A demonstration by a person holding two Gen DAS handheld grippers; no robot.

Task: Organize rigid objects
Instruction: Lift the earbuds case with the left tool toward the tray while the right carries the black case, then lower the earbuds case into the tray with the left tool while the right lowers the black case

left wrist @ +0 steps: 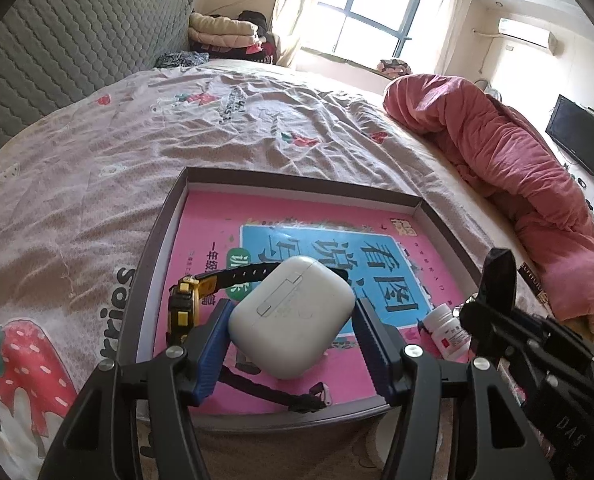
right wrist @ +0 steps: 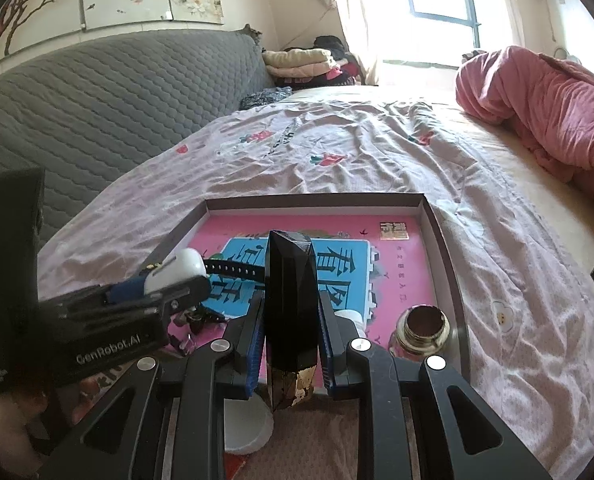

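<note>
A shallow grey box (left wrist: 153,264) with a pink and blue book (left wrist: 321,240) inside lies on the bed. My left gripper (left wrist: 293,312) is shut on a white earbud case (left wrist: 293,316), held over the box above a yellow and black watch (left wrist: 185,312). The case also shows in the right wrist view (right wrist: 177,270). My right gripper (right wrist: 291,320) is shut on a tall black faceted bottle with gold flecks (right wrist: 291,304), held at the box's near edge (right wrist: 441,240). A white pill bottle (left wrist: 447,332) lies in the box at the right.
A round glass jar with a gold rim (right wrist: 421,330) stands in the box's near right corner. A white lid (right wrist: 249,428) lies under my right gripper. A rolled pink quilt (left wrist: 517,160) lies along the bed's right side. A grey quilted headboard (left wrist: 57,64) is at the left.
</note>
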